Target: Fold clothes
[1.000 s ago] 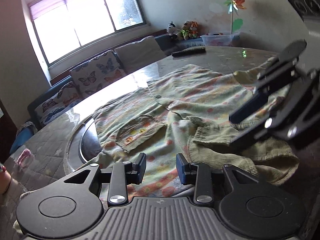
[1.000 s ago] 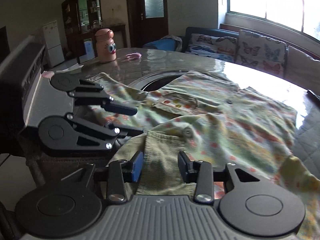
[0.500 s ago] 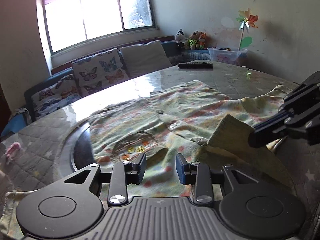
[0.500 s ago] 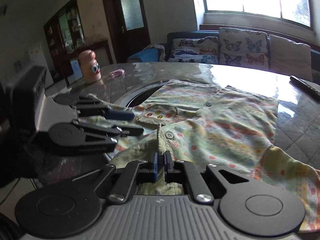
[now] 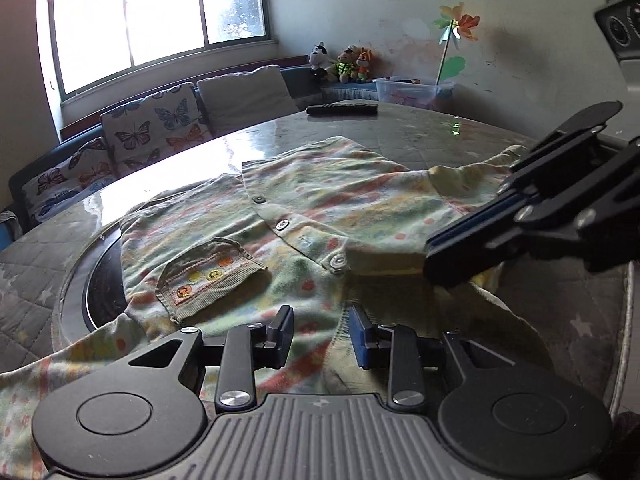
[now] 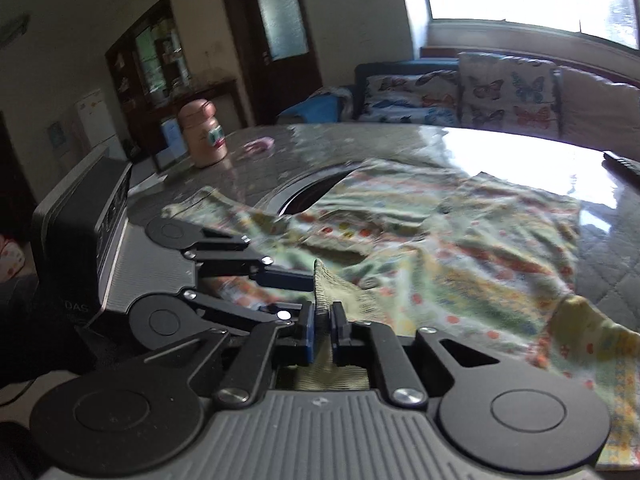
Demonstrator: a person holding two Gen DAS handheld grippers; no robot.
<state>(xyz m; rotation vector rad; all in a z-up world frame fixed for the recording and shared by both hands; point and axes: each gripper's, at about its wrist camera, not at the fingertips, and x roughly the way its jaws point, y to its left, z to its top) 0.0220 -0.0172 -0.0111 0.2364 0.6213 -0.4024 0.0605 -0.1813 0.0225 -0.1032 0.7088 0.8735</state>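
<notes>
Cardigan (image 5: pixel 328 200): spread flat, buttoned, for folding | right gripper (image 6: pixel 322 330): clamped on ribbed hem, likely lifting it | left gripper (image 5: pixel 320 330): wide, empty, near hem.

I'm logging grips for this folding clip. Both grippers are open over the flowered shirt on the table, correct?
Not quite. Only the left gripper is open over the shirt. The right gripper is shut on the shirt's ribbed edge, as the right wrist view shows.
</notes>
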